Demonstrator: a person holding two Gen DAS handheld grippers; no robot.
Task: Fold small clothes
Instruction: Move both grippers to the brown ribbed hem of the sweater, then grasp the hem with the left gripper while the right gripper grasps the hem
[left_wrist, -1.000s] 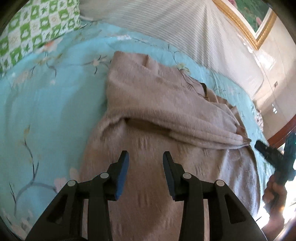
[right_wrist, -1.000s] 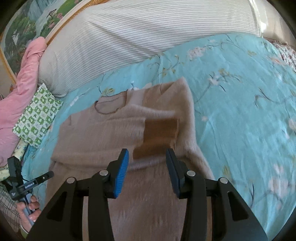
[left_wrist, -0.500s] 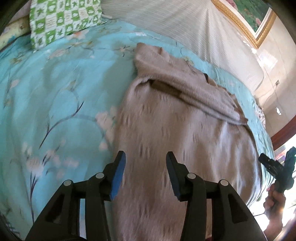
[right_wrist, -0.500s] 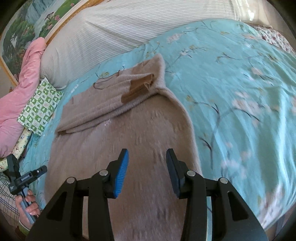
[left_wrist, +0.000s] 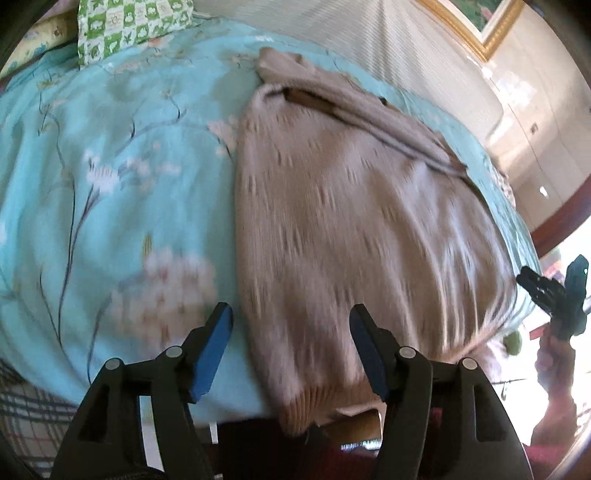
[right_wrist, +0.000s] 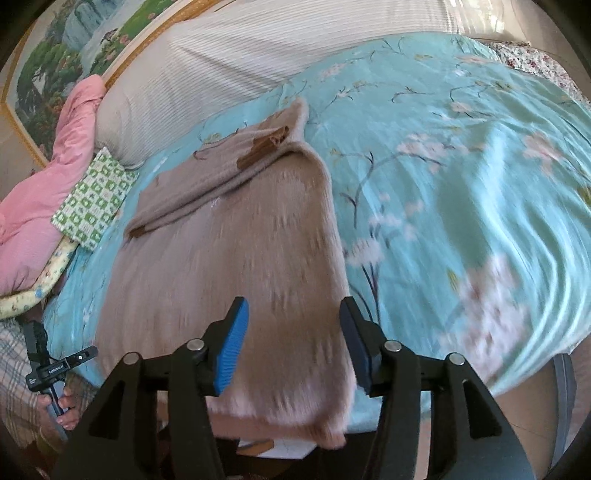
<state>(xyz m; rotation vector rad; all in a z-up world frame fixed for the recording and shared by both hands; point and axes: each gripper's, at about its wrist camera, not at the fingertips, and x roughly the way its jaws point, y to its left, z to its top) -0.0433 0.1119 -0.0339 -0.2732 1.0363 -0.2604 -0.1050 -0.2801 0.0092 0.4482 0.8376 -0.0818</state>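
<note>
sweater: beige knit sweater (left_wrist: 354, 221) lies flat on the bed (left_wrist: 110, 184), filling the centre of both views; sleeves are folded across the top, hem hangs over the bed edge at the bottom of the frame.
left gripper: left gripper (left_wrist: 291, 347) is low centre in its view, fingers opening, nothing pinched; the sweater's left edge and hem corner sit under the gap.
right gripper: right gripper (right_wrist: 293, 339) is low centre in its view, fingers opening, empty; the right hem edge lies below them.
risk, layers: hem corners overhang the bed edge, so a pinch may catch only the top layer, probably leaving the back panel behind and skewing the fold.
risk, sheet: the left fingers straddle the sweater edge and the sheet; closing there could bunch the sheet into the grip.
risk, sleeves: folded sleeves at the upper centre are loose; a fast lift of the hem could likely drag them out of place.
risk, slide: with the hem already off the edge, a missed grab may pull the sweater further off the bed.
blur: both views are smeared, exact hem contact cannot be told.
</note>
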